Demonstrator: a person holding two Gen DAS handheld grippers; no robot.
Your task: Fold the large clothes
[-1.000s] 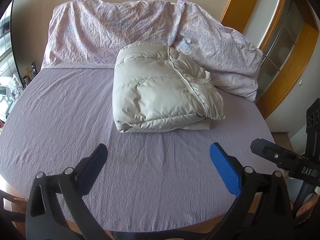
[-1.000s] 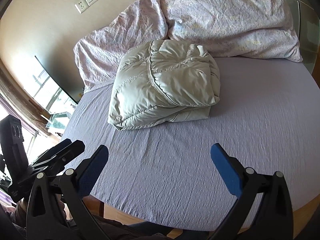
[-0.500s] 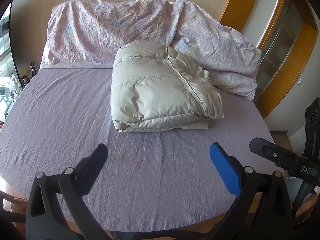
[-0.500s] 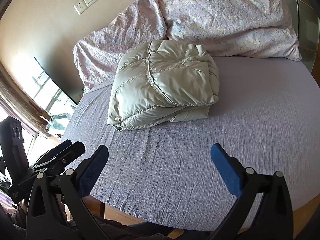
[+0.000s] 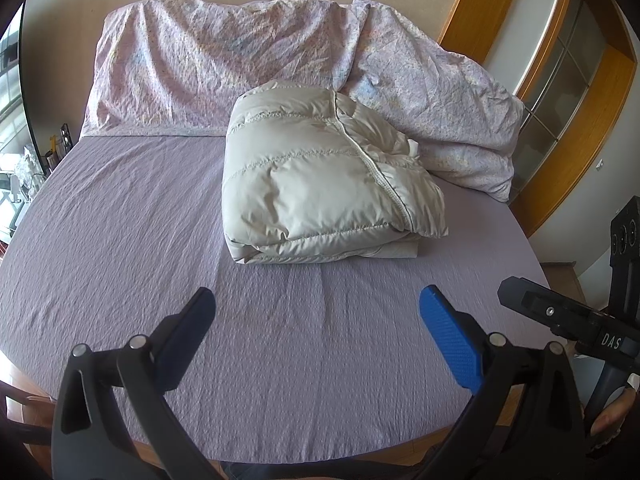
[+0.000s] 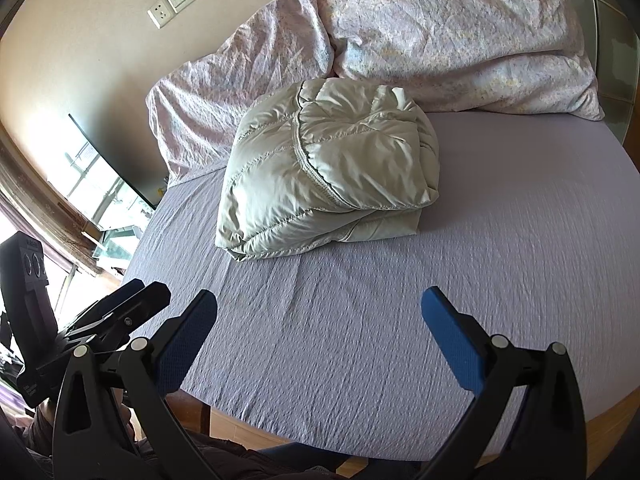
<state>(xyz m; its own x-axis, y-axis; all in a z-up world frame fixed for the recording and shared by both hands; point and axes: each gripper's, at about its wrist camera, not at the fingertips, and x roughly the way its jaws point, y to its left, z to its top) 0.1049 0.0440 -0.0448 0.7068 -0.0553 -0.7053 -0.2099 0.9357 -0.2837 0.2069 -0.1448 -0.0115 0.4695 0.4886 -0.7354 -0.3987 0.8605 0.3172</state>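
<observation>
Framing the bottom of the left wrist view, the left gripper (image 5: 316,312) has its jaws spread wide with nothing between them, above the near part of the sheet (image 5: 120,240). In the right wrist view the right gripper (image 6: 320,312) is likewise wide apart and empty at the bottom of the frame. Each gripper also shows in the other's view: the right one at the lower right edge of the left view, the left one at the lower left edge of the right view.

Past the fingers, mid-frame, the jacket (image 5: 320,192) lies folded into a thick, puffy bundle on the sheet, its seam running diagonally across the top and its folded layers stacked at the near edge. It sits well apart from both grippers.

Behind it, in the upper part of both frames, the duvet (image 5: 224,60) is bunched against the wall, touching the jacket's far side. A socket (image 6: 161,15) sits on the wall at the upper left of the right view.
</observation>
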